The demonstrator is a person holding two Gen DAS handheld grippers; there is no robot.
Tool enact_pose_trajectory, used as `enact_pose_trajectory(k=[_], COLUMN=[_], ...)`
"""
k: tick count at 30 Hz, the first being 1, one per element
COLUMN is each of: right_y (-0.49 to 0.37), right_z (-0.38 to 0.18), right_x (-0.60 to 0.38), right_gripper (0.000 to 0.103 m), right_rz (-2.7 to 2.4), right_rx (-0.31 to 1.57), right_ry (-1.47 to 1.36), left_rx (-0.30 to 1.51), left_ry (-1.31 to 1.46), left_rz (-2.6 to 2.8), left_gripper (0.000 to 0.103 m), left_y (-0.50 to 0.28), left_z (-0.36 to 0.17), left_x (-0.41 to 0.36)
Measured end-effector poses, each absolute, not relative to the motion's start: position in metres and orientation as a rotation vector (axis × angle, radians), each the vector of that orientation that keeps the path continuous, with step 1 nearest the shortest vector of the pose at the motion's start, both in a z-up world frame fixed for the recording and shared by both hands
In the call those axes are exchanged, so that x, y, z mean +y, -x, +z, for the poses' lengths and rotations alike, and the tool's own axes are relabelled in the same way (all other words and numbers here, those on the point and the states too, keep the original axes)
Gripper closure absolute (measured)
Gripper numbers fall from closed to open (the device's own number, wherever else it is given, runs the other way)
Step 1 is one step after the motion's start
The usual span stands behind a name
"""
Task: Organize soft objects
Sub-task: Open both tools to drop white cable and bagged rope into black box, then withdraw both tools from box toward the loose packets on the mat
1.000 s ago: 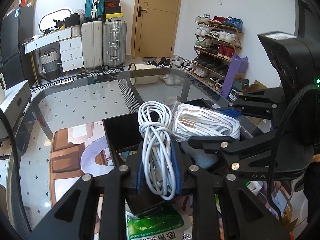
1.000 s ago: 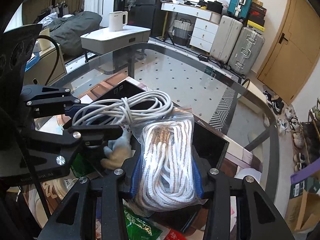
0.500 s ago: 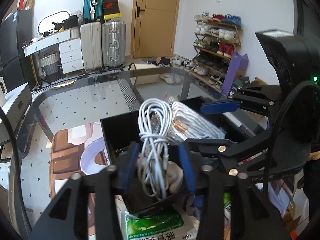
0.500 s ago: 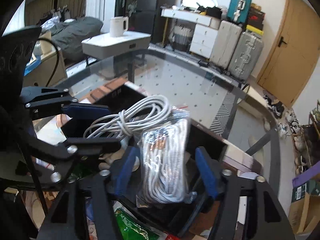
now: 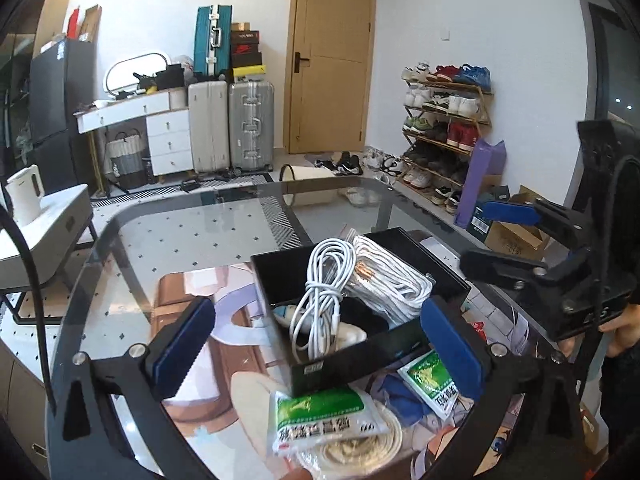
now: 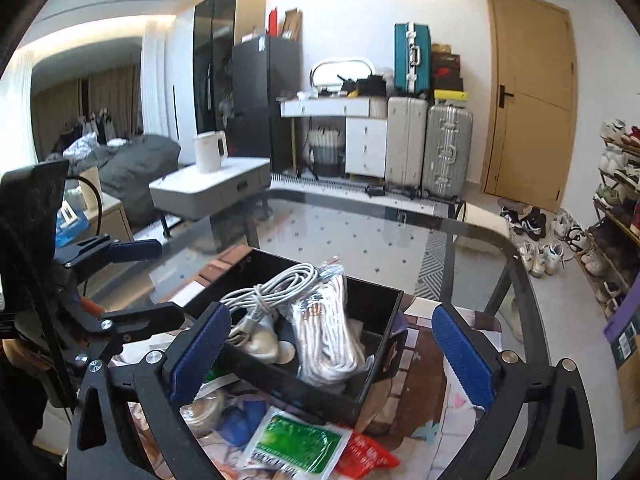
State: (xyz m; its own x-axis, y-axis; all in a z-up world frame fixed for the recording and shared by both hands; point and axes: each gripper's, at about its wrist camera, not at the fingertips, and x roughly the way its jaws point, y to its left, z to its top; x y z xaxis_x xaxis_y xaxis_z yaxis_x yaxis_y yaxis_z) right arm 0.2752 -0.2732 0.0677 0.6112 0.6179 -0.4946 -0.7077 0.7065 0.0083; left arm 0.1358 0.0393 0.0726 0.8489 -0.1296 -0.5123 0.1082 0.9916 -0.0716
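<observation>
A black open box point(image 5: 348, 364) stands on the glass table. In it lie a coiled white cable point(image 5: 324, 292) and a clear bag of white rope point(image 5: 388, 276), side by side. My left gripper point(image 5: 316, 344) hangs above the box's near side, jaws opening wide, nothing between the pads. In the right wrist view the cable point(image 6: 272, 284) and rope bag point(image 6: 328, 332) rest in the box point(image 6: 376, 284). My right gripper point(image 6: 332, 354) is likewise opening wide and holds nothing. Each gripper shows in the other's view: right gripper point(image 5: 504, 240), left gripper point(image 6: 138, 282).
Green-labelled packets point(image 5: 324, 412) point(image 6: 296, 444), a red packet point(image 6: 368, 456) and a beige rope coil point(image 5: 360, 444) lie in front of the box. A pale soft item point(image 5: 352, 334) sits in the box. The glass table point(image 5: 180, 232) stretches beyond; a hand point(image 5: 624, 328) holds the right gripper.
Both grippers went from shut on the cable and the rope bag to wide open. The two bundles now lie in the black box. Both grippers drew back and rose.
</observation>
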Motion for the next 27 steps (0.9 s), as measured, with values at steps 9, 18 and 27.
enact_pose_trajectory(k=[9, 18, 27], right_y=[-0.235, -0.217, -0.219], right_z=[0.065, 0.052, 0.041], right_x=[-0.299, -0.313, -0.317], right_gripper=[0.001, 0.001, 0.001], right_rz=[0.731, 0.705, 0.705], right_rx=[0.482, 0.503, 0.559], right_ry=[0.149, 0.132, 0.135], left_rx=[0.509, 0.521, 0.535], left_ry=[0.072, 0.070, 0.080], left_rz=[-0.101, -0.085, -0.086], left_gripper=[0.000, 0.000, 0.000], left_y=[-0.107, -0.093, -0.081], left_z=[0.075, 0.066, 0.056], left_x=[0.046, 0.043, 0.040])
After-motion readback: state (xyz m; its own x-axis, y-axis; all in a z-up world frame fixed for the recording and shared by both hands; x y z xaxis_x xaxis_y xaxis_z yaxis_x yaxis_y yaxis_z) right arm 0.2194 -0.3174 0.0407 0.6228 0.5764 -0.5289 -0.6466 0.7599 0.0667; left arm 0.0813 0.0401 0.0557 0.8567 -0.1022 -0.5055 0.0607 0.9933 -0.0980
